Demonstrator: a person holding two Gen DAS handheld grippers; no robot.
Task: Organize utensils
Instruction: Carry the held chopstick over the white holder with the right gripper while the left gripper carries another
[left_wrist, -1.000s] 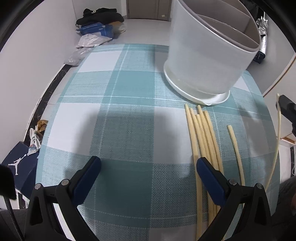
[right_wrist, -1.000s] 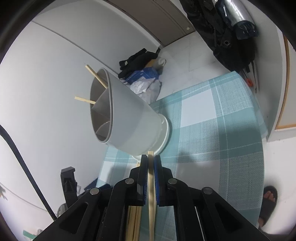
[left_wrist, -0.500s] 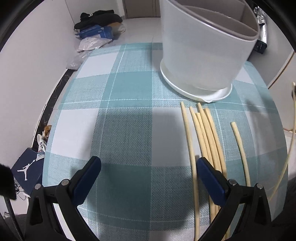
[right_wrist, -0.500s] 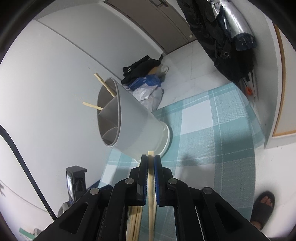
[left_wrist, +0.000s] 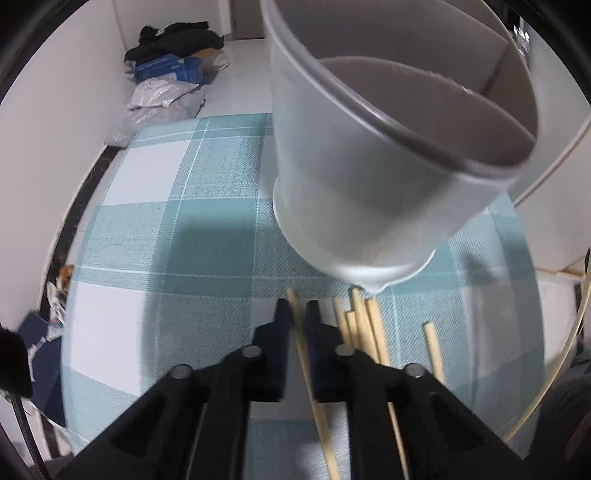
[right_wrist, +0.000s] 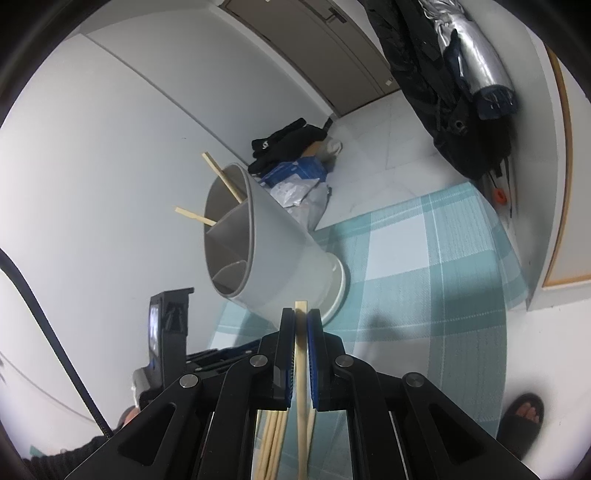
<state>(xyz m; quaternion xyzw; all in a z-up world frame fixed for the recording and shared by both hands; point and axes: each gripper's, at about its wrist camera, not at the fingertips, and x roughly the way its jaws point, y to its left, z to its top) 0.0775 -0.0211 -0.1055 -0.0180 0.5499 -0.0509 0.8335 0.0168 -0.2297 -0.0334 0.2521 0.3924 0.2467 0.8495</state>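
Left gripper (left_wrist: 298, 314): fingers seen closing, one pale chopstick (left_wrist: 308, 373) lying between the pads, its tip poking out just past them; actual pad contact is blurred, cannot be told. That chopstick lies on the checked teal-and-white cloth covering the surface (left_wrist: 155, 236). Just beside it, to the right in the left wrist view, a bundle of loose chopsticks (left_wrist: 364, 328) is laid side by side, and a single chopstick (left_wrist: 433, 347) lies a little apart from the bundle.

Right gripper (right_wrist: 301, 321): fingers clamped on a held chopstick (right_wrist: 301, 354), which runs lengthwise between the pads with its squared tip showing above them. The gripper is held above the surface.

Beyond the loose sticks, a grey divided utensil holder (left_wrist: 369, 192) stands on the cloth, its base just beside the chopstick tips. In the right wrist view two chopsticks (right_wrist: 221, 175) are seen standing in one compartment, leaning out over the rim.

Farther back, on the floor by the wall, a pile of dark clothes and bags (left_wrist: 173, 62) is seen. A sandalled foot (right_wrist: 522, 415) is on the floor beside the surface.
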